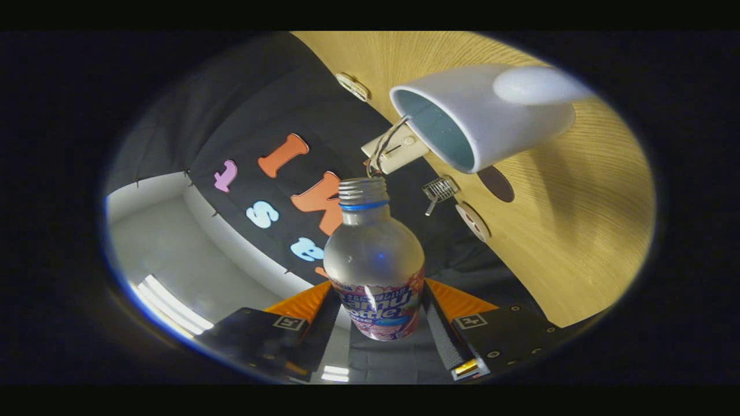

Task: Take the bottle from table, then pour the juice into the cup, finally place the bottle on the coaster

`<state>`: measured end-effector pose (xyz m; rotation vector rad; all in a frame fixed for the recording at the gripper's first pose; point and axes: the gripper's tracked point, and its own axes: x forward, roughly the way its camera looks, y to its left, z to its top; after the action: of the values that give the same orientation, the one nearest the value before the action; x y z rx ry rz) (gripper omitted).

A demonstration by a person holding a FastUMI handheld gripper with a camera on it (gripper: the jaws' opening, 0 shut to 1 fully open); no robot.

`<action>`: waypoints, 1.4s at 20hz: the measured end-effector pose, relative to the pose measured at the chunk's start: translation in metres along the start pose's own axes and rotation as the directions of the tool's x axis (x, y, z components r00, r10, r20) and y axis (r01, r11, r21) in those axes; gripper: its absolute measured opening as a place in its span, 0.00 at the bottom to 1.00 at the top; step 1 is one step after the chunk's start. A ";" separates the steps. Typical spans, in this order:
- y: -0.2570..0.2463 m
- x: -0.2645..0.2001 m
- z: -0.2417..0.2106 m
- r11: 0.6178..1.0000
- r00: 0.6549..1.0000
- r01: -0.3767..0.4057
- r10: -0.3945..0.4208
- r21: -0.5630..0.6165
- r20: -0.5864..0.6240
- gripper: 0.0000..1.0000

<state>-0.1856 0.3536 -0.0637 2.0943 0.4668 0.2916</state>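
The biggest thing I see is the wooden table [578,231], which fills the right part of the frame and stands at a steep slant, because the whole view is tilted. To the left of it hangs the black cloth wall [254,115], and in the lower left of the frame there is a pale ceiling with a bright strip light [173,306].

On the table, in the upper right of the frame, is the white cup [485,115]. Its open mouth looks toward the centre of the frame and its inside is pale blue-green. A handle shows on its upper side (it is blurred, so I cannot say more).

In the lower centre, between the two fingers, I hold the bottle [374,260]. It is clear plastic with a printed label around the lower body, a blue ring under the neck, and no cap on the threaded mouth. The mouth points up toward the cup's rim but stays apart from it. I cannot tell if juice is inside.

The gripper [378,323] is closed to the bottle's width, and both fingers [445,341] press on its labelled sides.

Below the cup lies a dark round coaster [496,184], and near it a small wire thing [439,189] and a pale disc [473,221] at the table's edge.
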 end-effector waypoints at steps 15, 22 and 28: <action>0.007 0.001 -0.002 0.994 0.999 -0.032 0.033 0.103 -0.004 0.78; 0.012 0.001 -0.001 0.989 0.999 -0.051 0.050 0.138 0.006 0.78; 0.013 0.002 -0.002 0.986 0.998 -0.063 0.063 0.153 0.005 0.78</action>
<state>-0.1818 0.3497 -0.0512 2.2617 0.4352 0.2997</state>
